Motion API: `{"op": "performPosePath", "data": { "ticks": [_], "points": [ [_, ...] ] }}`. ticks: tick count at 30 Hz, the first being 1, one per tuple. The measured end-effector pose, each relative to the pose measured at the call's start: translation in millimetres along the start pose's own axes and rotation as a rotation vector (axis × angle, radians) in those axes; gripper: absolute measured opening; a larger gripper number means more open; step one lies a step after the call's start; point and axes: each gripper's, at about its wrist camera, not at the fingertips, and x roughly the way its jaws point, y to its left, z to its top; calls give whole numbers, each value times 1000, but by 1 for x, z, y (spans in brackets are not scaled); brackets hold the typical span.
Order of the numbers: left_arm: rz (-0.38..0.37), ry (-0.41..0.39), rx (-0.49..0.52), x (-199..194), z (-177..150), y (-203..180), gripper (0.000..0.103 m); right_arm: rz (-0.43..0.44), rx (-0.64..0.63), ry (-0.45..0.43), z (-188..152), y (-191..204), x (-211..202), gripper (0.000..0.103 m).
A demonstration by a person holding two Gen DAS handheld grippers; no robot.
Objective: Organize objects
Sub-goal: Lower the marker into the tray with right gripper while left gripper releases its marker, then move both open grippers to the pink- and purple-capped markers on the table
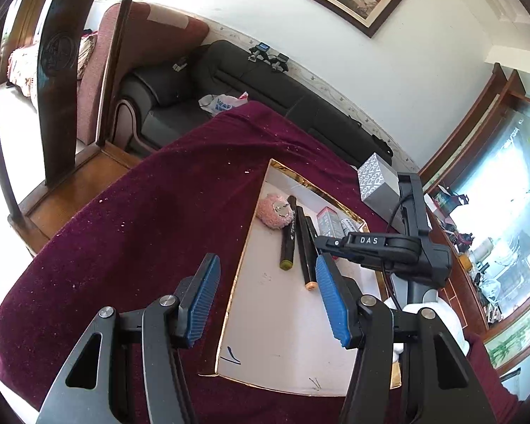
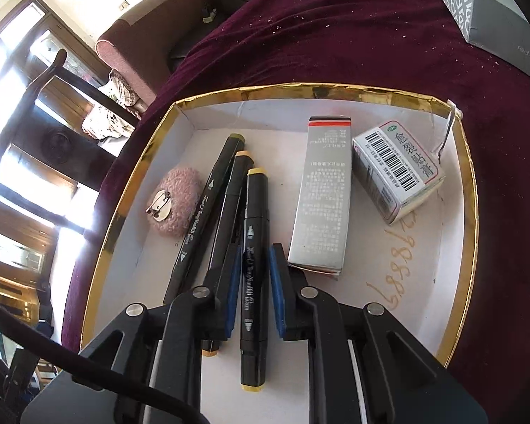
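The right gripper straddles the nearest black marker in the gold-rimmed tray, its blue pads a little apart from the barrel on each side, so the jaws stand narrowly open and I judge it is not clamped. The marker's long axis runs along the fingers, toward the tray's far edge, parallel to two more markers on its left and the grey carton on its right. The left gripper hangs wide open and empty over the tray's left edge, well apart from the markers, so the right is far nearer.
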Motion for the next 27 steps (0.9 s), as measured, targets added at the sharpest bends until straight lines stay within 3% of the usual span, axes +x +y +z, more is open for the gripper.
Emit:
{"op": "performPosePath", "data": {
  "ticks": [13, 18, 23, 27],
  "points": [
    [5, 1, 9, -5, -5, -11, 51, 44, 17, -32, -6, 0, -18, 17],
    [6, -1, 25, -11, -7, -20, 51, 62, 31, -87, -11, -9, -48, 18],
    [10, -8, 52, -15, -9, -34, 51, 32, 68, -192, -23, -38, -105, 44],
    [9, 0, 102, -15, -12, -56, 51, -32, 86, -265, -36, -70, -152, 47]
  ]
}}
